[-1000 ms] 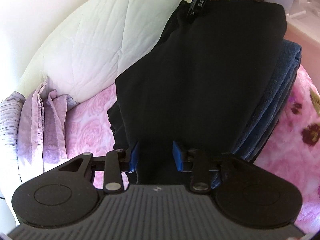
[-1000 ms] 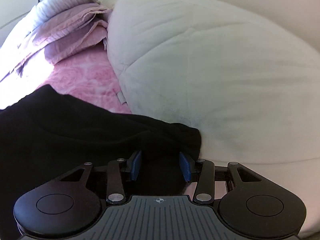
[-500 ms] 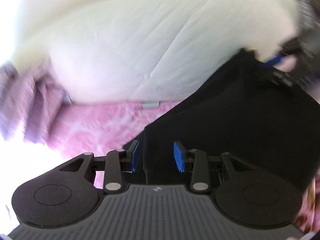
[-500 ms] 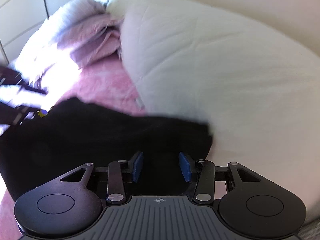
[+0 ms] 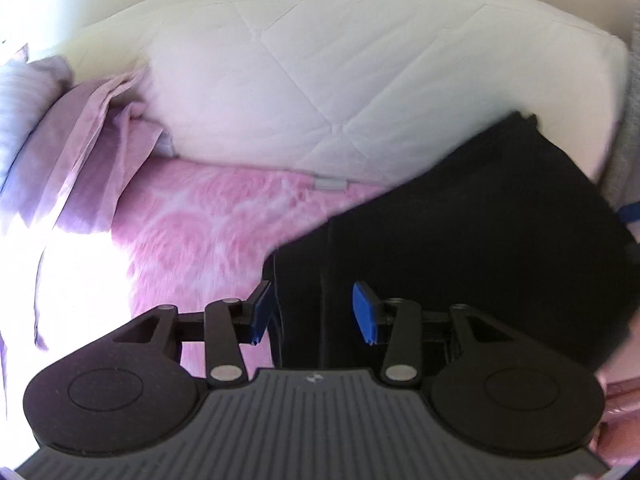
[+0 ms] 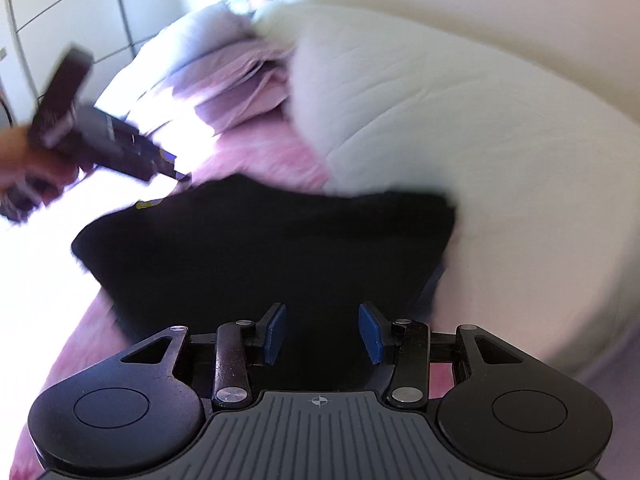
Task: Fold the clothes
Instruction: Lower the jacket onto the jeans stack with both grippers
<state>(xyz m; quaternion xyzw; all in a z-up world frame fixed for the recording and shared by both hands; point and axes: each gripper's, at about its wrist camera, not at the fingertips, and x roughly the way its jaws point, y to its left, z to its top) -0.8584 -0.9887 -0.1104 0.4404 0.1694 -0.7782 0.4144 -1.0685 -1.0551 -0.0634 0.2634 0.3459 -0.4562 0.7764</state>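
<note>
Far left: lilac pillows (image 5: 60, 128) piled on the pink bedcover (image 5: 200, 224). White quilt (image 5: 360, 80) runs along the far side. Left gripper (image 5: 314, 312): jaws spread, nothing pinched, over the near left edge of the folded black garment (image 5: 480, 232). Garment lies flat on the bedcover, far edge touching the quilt. Right gripper (image 6: 322, 334): jaws likewise apart, released, above the garment's near edge.
</note>
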